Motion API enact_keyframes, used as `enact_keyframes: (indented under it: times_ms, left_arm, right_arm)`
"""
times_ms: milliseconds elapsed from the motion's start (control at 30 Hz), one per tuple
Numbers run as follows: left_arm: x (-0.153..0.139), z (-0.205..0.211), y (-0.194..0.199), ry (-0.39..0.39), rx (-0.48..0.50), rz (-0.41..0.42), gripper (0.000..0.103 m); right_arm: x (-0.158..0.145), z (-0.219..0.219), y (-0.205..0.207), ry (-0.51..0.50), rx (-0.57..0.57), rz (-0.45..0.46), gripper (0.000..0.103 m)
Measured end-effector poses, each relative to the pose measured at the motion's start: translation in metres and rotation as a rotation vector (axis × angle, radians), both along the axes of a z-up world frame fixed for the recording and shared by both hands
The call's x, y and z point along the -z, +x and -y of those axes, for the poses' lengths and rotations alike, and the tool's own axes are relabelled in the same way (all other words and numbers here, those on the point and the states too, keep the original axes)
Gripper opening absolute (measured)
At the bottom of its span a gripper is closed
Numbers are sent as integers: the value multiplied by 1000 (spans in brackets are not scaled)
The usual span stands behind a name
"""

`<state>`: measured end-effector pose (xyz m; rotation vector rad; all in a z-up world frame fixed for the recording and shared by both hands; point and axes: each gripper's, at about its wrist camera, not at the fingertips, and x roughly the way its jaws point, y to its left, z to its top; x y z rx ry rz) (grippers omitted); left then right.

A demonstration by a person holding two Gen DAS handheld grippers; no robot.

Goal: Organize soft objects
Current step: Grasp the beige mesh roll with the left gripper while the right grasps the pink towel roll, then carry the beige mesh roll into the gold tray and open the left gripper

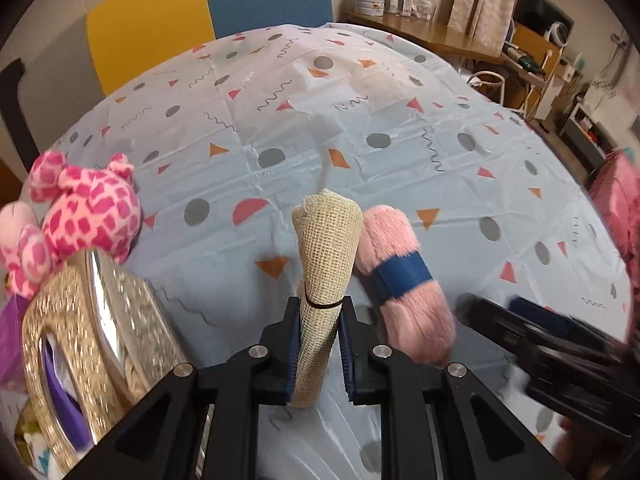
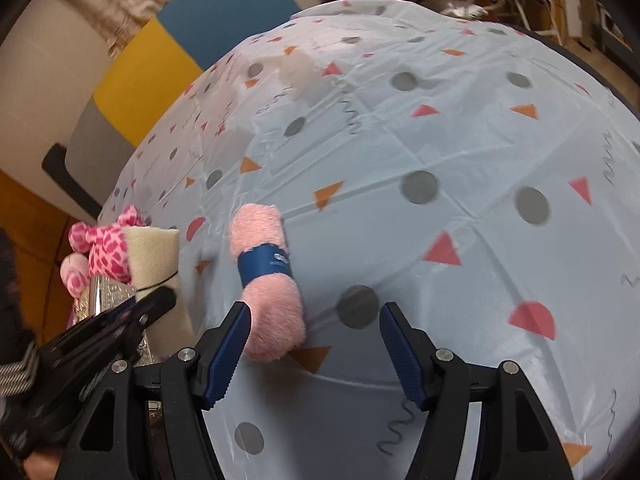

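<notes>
My left gripper (image 1: 319, 312) is shut on a rolled cream mesh cloth (image 1: 325, 248) tied with a black band; the roll points away from me. It also shows in the right wrist view (image 2: 156, 256). A pink fluffy roll with a blue band (image 1: 400, 276) lies on the tablecloth just right of it. In the right wrist view this pink roll (image 2: 266, 276) lies beside the left finger of my right gripper (image 2: 316, 316), which is open and empty. The right gripper appears blurred in the left wrist view (image 1: 520, 328).
A pink spotted plush toy (image 1: 84, 212) sits at the left by a glittery gold container (image 1: 80, 340); the toy also shows in the right wrist view (image 2: 106, 246). The patterned tablecloth (image 1: 360, 120) covers the table. Yellow and blue chair backs (image 1: 208, 12) stand behind.
</notes>
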<state>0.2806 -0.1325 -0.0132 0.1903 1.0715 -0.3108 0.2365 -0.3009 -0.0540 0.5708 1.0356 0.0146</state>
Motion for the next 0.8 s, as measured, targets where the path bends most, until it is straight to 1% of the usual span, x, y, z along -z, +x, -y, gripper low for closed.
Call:
enact_keyframes:
  times_ms: [133,233,300,333,367,400,433,467,533,633,733,800]
  left_arm:
    - [-3,-6,-11,-33,-10,-6,18]
    - [-6,-6,-19,-31,-6,8,18]
    - [-6,-5,-18,-38,-12,0,18]
    - [-7,-4,-17,-38,-16,0,18]
    - [-8,-3,-15,-34,-20,6,18]
    - [-9,-2,-15,-35,-22,12,18]
    - [-12,-2,-13,-38,-27,17,18]
    - [-14,-2,-10,-40,-32,20,18]
    - [-21,-4,-2,-49,-55,24,18]
    - [-35,-17,11,-50,-102,61,18]
    - [-48,-41,24,-46,-168,89,18]
    - [-57,-62,30,-41,-218,112,18]
  right_arm:
    - [4,-27,23,-66,-101,19,68]
    - [15,-38,36,-136,-141,9,68]
    - [26,-42,42,-136,-189,-22,55]
    - [29,-41,43,-122,-209,-21,44]
    - [27,-39,42,-129,-201,-9,30]
    - [23,-38,40,-157,-186,2,30]
    - [20,-34,38,-213,-161,7,29]
    - [21,-31,38,-228,-152,2,29]
    - [24,-25,38,-197,-145,-4,29]
    - [28,-25,39,-190,-159,-12,32]
    - [30,-28,40,-208,-171,-9,33]
    - [32,-28,40,-201,-174,-13,34]
